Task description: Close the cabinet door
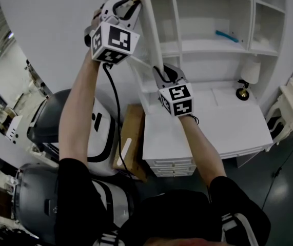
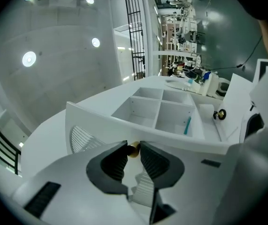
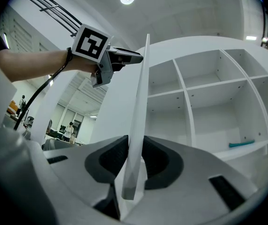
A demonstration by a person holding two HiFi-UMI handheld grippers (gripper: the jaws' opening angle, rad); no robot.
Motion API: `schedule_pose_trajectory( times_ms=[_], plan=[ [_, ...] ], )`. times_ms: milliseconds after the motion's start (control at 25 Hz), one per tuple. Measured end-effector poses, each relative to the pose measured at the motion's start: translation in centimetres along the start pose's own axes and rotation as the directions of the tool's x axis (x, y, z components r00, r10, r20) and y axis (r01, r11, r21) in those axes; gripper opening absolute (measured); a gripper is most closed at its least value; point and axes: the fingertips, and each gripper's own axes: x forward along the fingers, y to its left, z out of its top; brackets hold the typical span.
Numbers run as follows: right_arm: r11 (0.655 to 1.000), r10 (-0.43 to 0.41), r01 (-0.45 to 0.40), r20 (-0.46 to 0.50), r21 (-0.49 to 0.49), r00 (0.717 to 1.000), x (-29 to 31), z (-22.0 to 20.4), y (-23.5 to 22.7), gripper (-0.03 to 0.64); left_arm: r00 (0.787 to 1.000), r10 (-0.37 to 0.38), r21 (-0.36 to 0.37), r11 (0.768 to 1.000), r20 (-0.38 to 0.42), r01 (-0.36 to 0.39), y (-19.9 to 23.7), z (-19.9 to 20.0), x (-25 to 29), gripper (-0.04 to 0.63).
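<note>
At the far left corner of the tabletop (image 1: 228, 122), where the white cabinet (image 1: 208, 46) stands along the far edge, the closing step looks under way but not finished. The left gripper (image 1: 131, 4) reaches up to the cabinet door (image 3: 141, 93), its jaws closed on the small brass knob (image 2: 133, 149). The door stands open, swung out from the cabinet's left side and seen nearly edge-on. Just to the right and lower, the right gripper (image 1: 162, 72) is clamped across the door's thin free edge, one pad on each face. Further right the compartments lie exposed, a teal object (image 1: 227, 36) on one shelf. The next move probably calls for both grippers to swing the panel rightward together on its hinge until it meets the frame, the lower one letting go first so it is not trapped.
</note>
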Motion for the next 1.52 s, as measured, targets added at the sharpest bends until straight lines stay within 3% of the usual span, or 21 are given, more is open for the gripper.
schedule_pose_trajectory(
  times_ms=[560, 960, 1320, 1520],
  plan=[
    [1.0, 0.014, -0.015, -0.029, -0.015, 0.999, 0.5, -0.7, -2.3, 0.106, 0.999, 0.005, 0.001, 1.0, -0.048, -0.005, -0.9, 0.4, 2.1, 0.092],
    [1.0, 0.021, -0.02, -0.014, 0.024, 1.0, 1.3, -1.2, -5.4, 0.12, 1.0, 0.019, -0.043, 0.999, -0.001, -0.019, -1.9, 0.9, 4.8, 0.092],
    [0.996, 0.066, -0.065, -0.005, 0.057, 0.998, 2.7, -2.0, -8.6, 0.13, 0.999, 0.034, -0.024, 0.999, 0.02, -0.034, -3.1, 0.9, 8.1, 0.092],
    [0.991, 0.109, -0.109, 0.008, 0.074, 0.994, 3.6, -2.4, -10.1, 0.137, 0.996, 0.089, -0.054, 0.995, 0.025, -0.088, -3.4, 0.7, 9.9, 0.092]
  ],
)
